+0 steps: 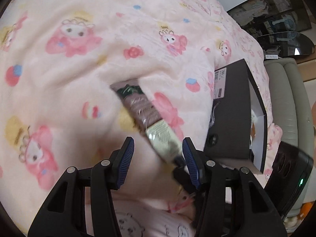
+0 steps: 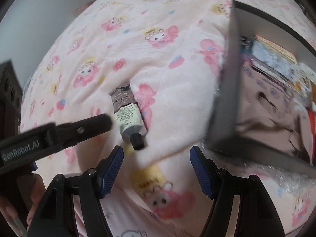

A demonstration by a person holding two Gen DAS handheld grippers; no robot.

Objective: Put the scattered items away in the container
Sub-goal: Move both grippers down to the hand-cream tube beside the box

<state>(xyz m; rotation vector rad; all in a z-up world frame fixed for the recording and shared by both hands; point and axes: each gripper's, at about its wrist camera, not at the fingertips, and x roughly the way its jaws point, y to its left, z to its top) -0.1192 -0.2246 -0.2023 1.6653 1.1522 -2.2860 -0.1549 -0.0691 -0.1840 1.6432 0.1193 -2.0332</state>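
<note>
In a fold near the middle of the blanket point(image 2: 158, 59) lies the tube point(image 2: 128, 116), cap toward the spread, empty left gripper point(image 1: 158, 144); right gripper point(image 2: 157, 152) spread too, box point(image 2: 223, 106) open alongside for loading

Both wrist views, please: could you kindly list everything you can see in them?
hand cream tube: one, brown and pale green with black cap, lying on the blanket, upper end tucked under a fold.
blanket: one, pale pink with cartoon prints, covering the bed.
box: one, dark outside, open, right of the tube, holding packets.
chair: one, pale grey-green, beyond the bed edge.
left tool: one, black with blue pads, open around the tube's cap end.
right tool: one, same colours, open, empty.
</note>
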